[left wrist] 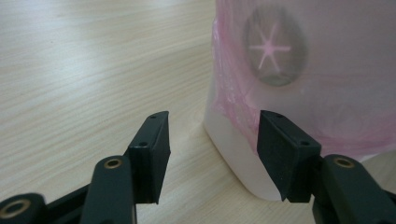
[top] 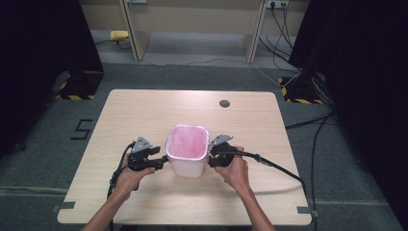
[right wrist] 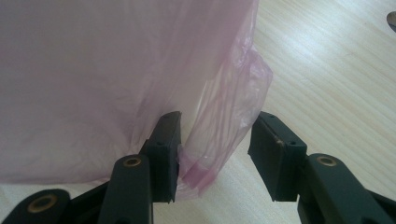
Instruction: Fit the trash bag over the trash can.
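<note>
Two grippers flanking a bag-lined bin at mid-table

White bin with pink liner upright on table; left gripper parted at its lower corner, gripping nothing; right gripper parted around a loose liner fold, unclamped.

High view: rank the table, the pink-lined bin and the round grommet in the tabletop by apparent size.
1. table, by far the largest.
2. pink-lined bin.
3. round grommet, smallest; being farther from the camera does not alter its rank.
</note>
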`<state>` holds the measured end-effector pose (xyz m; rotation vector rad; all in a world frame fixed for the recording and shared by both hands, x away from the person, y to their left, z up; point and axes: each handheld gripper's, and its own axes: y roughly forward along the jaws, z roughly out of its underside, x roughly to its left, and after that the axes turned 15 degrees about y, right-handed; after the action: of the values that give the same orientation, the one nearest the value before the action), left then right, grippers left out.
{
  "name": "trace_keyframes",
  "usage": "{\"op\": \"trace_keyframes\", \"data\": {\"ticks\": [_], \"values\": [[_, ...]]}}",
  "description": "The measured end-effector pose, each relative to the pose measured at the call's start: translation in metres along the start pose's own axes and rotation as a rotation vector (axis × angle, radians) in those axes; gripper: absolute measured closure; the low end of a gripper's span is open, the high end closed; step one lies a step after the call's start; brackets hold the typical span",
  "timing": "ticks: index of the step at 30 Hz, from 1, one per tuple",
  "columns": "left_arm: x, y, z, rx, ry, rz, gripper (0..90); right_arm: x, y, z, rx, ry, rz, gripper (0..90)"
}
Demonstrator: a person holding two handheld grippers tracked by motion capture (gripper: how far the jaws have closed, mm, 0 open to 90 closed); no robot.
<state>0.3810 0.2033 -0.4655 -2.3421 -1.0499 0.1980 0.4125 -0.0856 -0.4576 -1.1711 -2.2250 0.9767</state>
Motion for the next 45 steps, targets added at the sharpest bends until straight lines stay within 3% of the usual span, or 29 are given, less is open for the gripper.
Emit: {"op": "trace_keyframes", "data": {"ticks": [3,4,5,12,18,32,35,40,45], "values": [[-0.001,0.004,0.002,0.01,0.015,-0.012,44.7,0.0,0.001,0.0,0.003,0.004,0.003,54.0],[-0.004,0.007,0.004,0.033,0.057,-0.026,45.3,0.0,0.003,0.0,0.005,0.002,0.008,54.1],[-0.005,0.009,0.005,0.042,0.067,-0.029,45.3,0.0,0.004,0.0,0.007,0.002,0.008,54.2],[-0.006,0.016,0.018,0.055,0.059,-0.013,44.9,-0.002,0.009,0.001,0.012,0.008,0.0,53.5],[-0.01,0.014,0.016,0.05,0.084,-0.01,45.0,-0.017,0.014,0.006,-0.009,0.113,-0.094,51.7],[-0.014,0.011,0.021,0.028,0.081,0.006,43.1,-0.024,0.016,0.009,-0.031,0.168,-0.126,46.6],[-0.015,0.011,0.022,0.03,0.103,-0.003,42.4,-0.025,0.016,0.009,-0.032,0.174,-0.126,44.2],[-0.011,0.009,0.024,0.023,0.067,-0.002,37.1,-0.027,0.014,0.009,-0.03,0.211,-0.118,39.5],[-0.005,-0.008,0.027,-0.022,0.04,0.004,35.5,-0.033,-0.011,0.004,-0.085,0.255,-0.135,37.2]]}}
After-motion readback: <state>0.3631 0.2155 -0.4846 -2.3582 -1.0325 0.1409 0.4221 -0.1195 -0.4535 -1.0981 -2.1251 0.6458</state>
